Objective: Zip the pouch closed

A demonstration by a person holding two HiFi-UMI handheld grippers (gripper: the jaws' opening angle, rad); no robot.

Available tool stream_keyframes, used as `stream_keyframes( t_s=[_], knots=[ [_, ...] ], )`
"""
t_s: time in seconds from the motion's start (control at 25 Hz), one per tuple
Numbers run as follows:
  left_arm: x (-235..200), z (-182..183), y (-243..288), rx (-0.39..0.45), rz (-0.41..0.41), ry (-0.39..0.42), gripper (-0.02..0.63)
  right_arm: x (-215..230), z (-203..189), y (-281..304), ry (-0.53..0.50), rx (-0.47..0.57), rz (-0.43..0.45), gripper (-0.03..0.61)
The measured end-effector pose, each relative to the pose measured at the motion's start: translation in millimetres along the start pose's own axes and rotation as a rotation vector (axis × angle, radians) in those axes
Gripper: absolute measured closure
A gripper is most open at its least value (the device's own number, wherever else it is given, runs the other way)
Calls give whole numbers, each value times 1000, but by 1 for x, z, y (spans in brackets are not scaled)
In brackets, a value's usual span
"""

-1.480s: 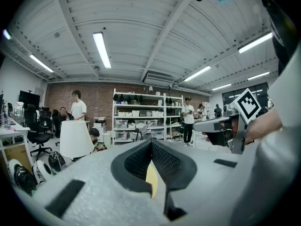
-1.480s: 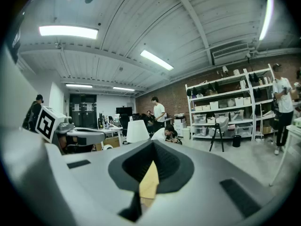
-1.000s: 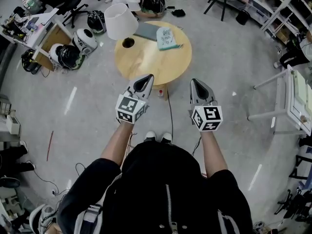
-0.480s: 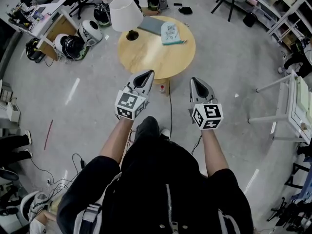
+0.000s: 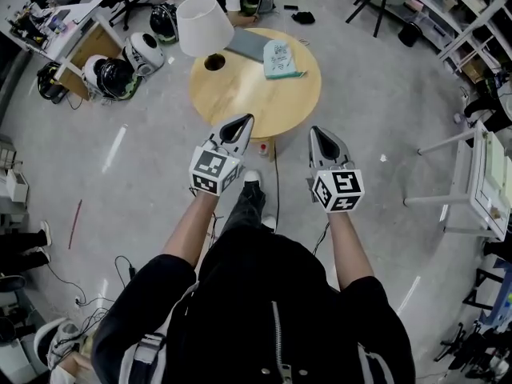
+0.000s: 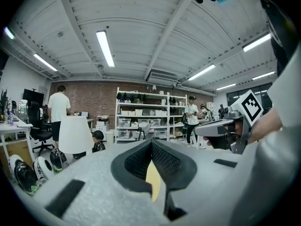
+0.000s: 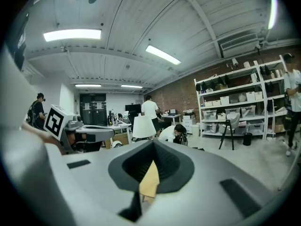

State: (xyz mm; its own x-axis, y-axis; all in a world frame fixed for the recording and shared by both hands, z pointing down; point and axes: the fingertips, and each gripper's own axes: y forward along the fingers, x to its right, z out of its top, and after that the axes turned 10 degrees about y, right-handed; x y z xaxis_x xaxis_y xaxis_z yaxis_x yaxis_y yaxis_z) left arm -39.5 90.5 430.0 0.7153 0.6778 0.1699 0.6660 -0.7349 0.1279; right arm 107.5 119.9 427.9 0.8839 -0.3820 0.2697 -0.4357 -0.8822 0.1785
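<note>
Pouch (image 5: 280, 60) lies near the round tabletop's (image 5: 264, 106) far right edge, visible only from the head view. The gripper views catch the lampshade (image 6: 75, 134). Left tongs (image 5: 242, 125) and right tongs (image 5: 318, 134) are clenched, empty.

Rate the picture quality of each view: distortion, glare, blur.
Head view: fisheye bends the shelves at the edges; pale light streaks glare on the floor; the table is sharp. Left gripper view: black rounded corners, the tube light blown out, the near left gripper soft. Right gripper view: same dark corners, the light panel blown out, the right gripper soft.
</note>
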Motion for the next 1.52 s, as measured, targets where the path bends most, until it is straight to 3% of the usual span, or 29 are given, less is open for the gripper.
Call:
stream_keyframes(
  t_s=[0.76, 1.16, 1.52],
  knots=[
    [-132, -16, 133, 9, -113, 1, 609, 47, 40, 173, -12, -27, -79, 575],
    [-145, -29, 170, 5, -152, -23, 609, 76, 42, 200, -39, -50, -115, 575],
    [-157, -30, 214, -11, -135, -7, 609, 112, 45, 237, -42, -63, -71, 575]
  ],
)
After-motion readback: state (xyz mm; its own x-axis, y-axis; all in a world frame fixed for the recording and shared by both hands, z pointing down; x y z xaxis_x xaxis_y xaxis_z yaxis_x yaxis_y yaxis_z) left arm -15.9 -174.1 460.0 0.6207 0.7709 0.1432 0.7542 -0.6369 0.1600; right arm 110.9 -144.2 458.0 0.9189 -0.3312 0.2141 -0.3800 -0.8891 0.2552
